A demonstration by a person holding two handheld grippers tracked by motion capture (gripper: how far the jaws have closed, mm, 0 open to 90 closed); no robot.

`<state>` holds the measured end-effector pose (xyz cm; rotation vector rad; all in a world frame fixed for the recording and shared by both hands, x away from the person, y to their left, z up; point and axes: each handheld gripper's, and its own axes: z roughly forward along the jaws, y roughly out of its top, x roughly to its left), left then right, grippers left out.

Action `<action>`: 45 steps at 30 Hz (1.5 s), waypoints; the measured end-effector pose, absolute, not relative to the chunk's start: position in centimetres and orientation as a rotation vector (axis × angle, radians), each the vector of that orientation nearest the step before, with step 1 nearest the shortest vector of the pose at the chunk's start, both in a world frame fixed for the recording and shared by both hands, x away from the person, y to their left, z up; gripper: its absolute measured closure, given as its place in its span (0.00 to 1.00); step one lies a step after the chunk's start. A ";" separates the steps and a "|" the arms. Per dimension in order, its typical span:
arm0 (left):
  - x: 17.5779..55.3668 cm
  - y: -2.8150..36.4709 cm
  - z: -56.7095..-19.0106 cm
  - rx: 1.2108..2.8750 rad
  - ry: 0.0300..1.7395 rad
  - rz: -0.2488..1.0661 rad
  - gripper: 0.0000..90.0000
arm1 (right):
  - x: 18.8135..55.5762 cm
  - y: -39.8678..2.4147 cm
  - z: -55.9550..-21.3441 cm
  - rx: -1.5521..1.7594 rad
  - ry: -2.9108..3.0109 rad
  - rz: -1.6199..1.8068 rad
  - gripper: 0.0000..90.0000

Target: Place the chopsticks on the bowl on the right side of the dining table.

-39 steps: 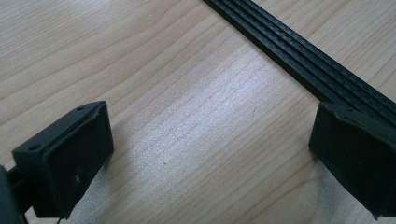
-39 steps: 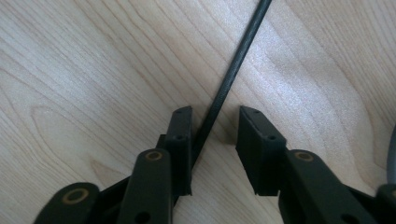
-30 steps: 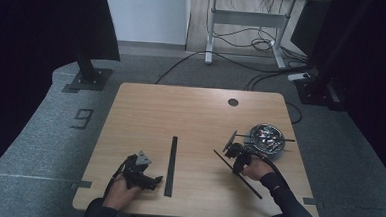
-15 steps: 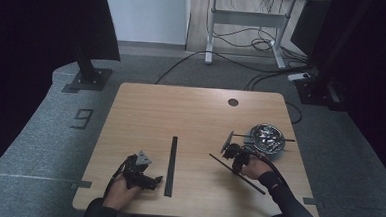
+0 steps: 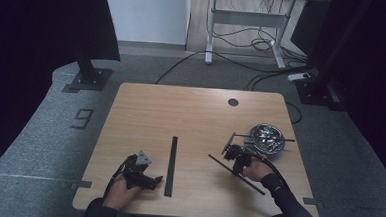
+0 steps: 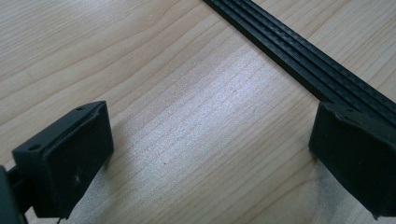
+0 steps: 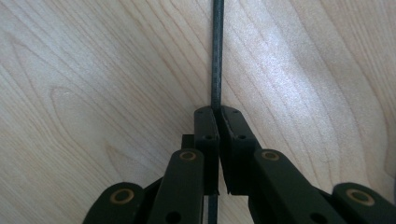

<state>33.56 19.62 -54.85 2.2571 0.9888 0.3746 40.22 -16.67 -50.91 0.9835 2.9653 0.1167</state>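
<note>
The wooden table is seen from above the near side, looking forward and down, with the floor and far wall taken in. The left gripper view is held very near the tabletop, beside the flat black strip. The right gripper view is pointed along a thin black rod, shared with the high view.

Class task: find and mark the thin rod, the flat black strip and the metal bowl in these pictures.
Rod (image 7: 216, 56), right gripper view: its shaft, just above the shut tool.
Strip (image 5: 171, 165), high view: its middle, on the table.
Bowl (image 5: 267, 137), high view: its inside, near the table's right edge.
</note>
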 end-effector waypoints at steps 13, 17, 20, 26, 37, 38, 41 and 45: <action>33.6 19.6 -54.9 2.256 0.989 0.375 0.00 | 40.0 -17.5 -47.9 0.978 2.958 0.201 0.95; 33.6 19.6 -54.9 2.256 0.989 0.374 0.00 | 39.9 -17.8 -46.8 0.981 2.952 0.220 0.95; 33.6 19.6 -54.8 2.260 0.989 0.374 0.00 | 39.9 -18.1 -46.0 0.984 2.950 0.236 0.95; 33.6 19.6 -54.9 2.252 0.992 0.375 0.00 | 40.0 -19.0 -44.4 0.993 2.939 0.261 0.95; 33.6 19.6 -54.9 2.253 0.990 0.375 0.00 | 40.1 -20.0 -41.6 1.009 2.915 0.289 0.95; 33.6 19.6 -54.9 2.248 0.993 0.375 0.00 | 40.2 -20.1 -41.3 1.014 2.910 0.290 0.95; 33.6 19.6 -54.9 2.249 0.992 0.374 0.00 | 40.4 -20.3 -40.6 1.025 2.895 0.292 0.95; 33.6 19.6 -54.9 2.253 0.990 0.375 0.00 | 40.9 -20.7 -39.7 1.038 2.877 0.308 0.95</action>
